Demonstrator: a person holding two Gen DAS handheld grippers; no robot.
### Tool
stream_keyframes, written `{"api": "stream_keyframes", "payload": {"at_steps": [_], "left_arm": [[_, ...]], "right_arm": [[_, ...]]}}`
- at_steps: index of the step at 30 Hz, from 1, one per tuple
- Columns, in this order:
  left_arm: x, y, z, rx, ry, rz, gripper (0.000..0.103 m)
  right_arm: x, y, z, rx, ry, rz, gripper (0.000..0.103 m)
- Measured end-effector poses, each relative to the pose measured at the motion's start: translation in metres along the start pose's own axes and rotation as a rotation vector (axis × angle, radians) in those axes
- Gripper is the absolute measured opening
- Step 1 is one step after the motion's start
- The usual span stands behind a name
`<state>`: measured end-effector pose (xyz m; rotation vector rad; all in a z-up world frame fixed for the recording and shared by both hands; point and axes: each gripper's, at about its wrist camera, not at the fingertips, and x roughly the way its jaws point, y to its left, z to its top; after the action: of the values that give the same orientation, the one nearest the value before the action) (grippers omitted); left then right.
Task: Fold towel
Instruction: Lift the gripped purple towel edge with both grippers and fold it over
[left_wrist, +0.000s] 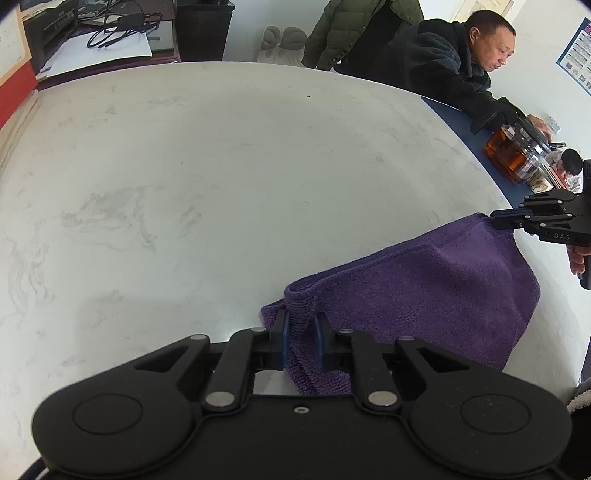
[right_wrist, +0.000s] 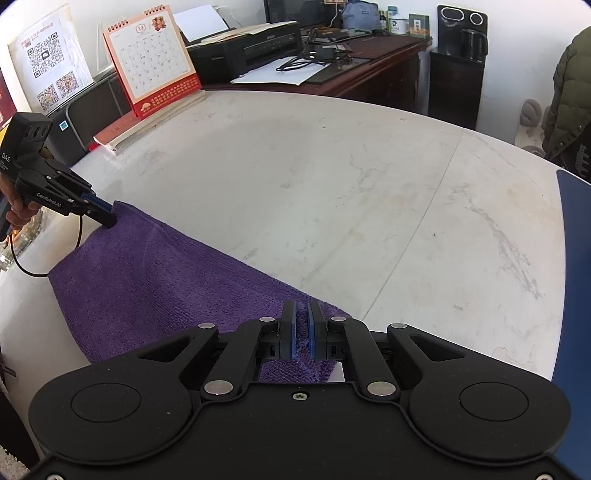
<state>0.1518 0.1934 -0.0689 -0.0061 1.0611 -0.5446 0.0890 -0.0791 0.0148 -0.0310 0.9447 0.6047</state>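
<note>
A purple towel (left_wrist: 443, 288) (right_wrist: 147, 280) lies doubled over near the front edge of the white marble table (left_wrist: 221, 166) (right_wrist: 369, 184). My left gripper (left_wrist: 301, 325) (right_wrist: 109, 219) is shut on one bunched corner of it; the thick folded cloth fills the gap between the blue pads. My right gripper (right_wrist: 303, 314) (left_wrist: 495, 219) is shut on the opposite corner, with only a thin edge of cloth between its pads. The towel's top edge runs taut between the two grippers, and the rest sags toward the table's edge. A hand holds each gripper's handle.
At the table's far right a person in a dark jacket (left_wrist: 443, 55) leans beside a glass teapot of amber tea (left_wrist: 509, 155) on a blue mat (left_wrist: 461, 114). A desk calendar (right_wrist: 151, 59), a printer (right_wrist: 251, 48) and cables stand behind the table. A green jacket (right_wrist: 569, 92) is at the right.
</note>
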Motion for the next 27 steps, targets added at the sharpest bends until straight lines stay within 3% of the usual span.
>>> {"api": "stream_keyframes", "payload": {"at_steps": [6, 9, 10, 11, 16, 18, 20, 27], "left_arm": [[0.004, -0.004, 0.004, 0.027, -0.022, -0.014, 0.024], [0.004, -0.004, 0.005, 0.037, -0.045, -0.021, 0.019], [0.005, -0.005, 0.005, 0.040, -0.052, -0.024, 0.007], [0.005, -0.005, 0.006, 0.044, -0.060, -0.026, 0.005], [-0.020, -0.018, -0.006, 0.085, -0.136, -0.117, 0.003], [-0.030, -0.024, -0.010, 0.095, -0.152, -0.150, 0.003], [-0.040, -0.030, -0.015, 0.106, -0.164, -0.180, 0.003], [-0.045, -0.039, -0.026, 0.094, -0.137, -0.180, 0.003]], "right_arm": [[-0.003, 0.000, -0.003, 0.007, 0.004, 0.004, 0.009], [-0.002, 0.001, -0.004, 0.008, 0.007, 0.003, 0.009], [-0.002, 0.000, -0.004, 0.009, 0.007, 0.002, 0.009], [-0.002, 0.000, -0.004, 0.009, 0.009, 0.001, 0.009], [-0.007, -0.002, -0.005, 0.007, 0.011, -0.009, 0.010], [-0.010, -0.004, -0.006, 0.006, 0.012, -0.009, 0.018], [-0.011, -0.005, -0.008, 0.001, 0.019, -0.006, 0.018], [-0.005, -0.010, -0.010, -0.002, 0.037, -0.002, 0.018]]}}
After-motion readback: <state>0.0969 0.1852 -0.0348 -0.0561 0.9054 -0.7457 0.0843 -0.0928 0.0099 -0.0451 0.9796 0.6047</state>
